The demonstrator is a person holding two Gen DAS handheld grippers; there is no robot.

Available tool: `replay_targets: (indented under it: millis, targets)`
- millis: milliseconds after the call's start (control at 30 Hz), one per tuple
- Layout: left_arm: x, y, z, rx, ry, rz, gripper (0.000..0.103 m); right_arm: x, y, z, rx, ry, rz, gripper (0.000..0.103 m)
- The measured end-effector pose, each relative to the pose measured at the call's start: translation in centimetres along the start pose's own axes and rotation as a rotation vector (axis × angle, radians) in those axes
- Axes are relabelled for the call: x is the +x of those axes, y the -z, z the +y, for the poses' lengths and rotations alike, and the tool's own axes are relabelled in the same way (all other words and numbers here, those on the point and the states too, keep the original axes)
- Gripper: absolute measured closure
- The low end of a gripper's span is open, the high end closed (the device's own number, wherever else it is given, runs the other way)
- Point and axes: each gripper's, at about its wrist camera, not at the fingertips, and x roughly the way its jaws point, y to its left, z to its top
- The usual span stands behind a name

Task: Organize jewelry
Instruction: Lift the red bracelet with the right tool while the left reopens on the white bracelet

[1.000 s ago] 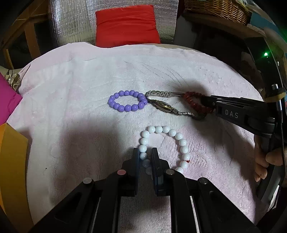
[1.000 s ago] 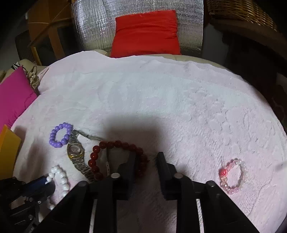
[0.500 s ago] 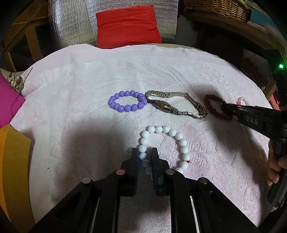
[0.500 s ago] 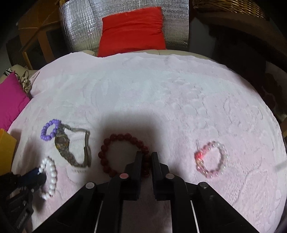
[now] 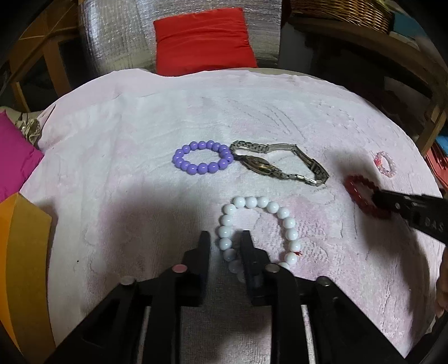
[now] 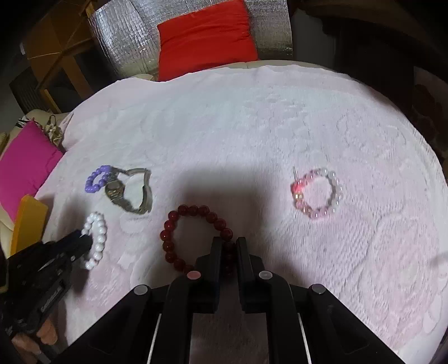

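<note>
On the pale pink towel (image 5: 117, 156) lie a purple bead bracelet (image 5: 202, 157), a metal watch (image 5: 280, 165), a white bead bracelet (image 5: 260, 224), a dark red bead bracelet (image 6: 193, 238) and a pink bead bracelet (image 6: 317, 193). My left gripper (image 5: 225, 238) has opened; its fingers straddle the white bracelet's left strand without pinching it. My right gripper (image 6: 227, 243) is shut on the dark red bracelet's right strand, low on the towel. The right gripper also shows in the left wrist view (image 5: 392, 203), on the red bracelet (image 5: 361, 193).
A red cushion (image 5: 203, 42) leans against a silver quilted backrest (image 5: 117, 36) behind the towel. A magenta cushion (image 6: 25, 165) and an orange box (image 5: 25, 252) sit at the left edge. A wicker basket (image 5: 341, 11) stands at the back right.
The right gripper shut on the dark red bracelet and dragged it rightward away from the watch. The left gripper, shut on the white bracelet before, has now opened.
</note>
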Motion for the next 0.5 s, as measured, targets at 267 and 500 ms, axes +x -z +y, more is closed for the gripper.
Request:
replay_targets:
  millis: [267, 500]
  targets:
    - [0.5, 0.1, 0.9, -0.051, 0.008, 0.003, 0.037, -0.2, 0.6, -0.7, 0.031, -0.029, -0.025, 0.09]
    - [0.4, 0.3, 0.9, -0.055, 0.012, -0.005, 0.032, -0.3, 0.9, -1.3, 0.055, -0.059, -0.043, 0.09]
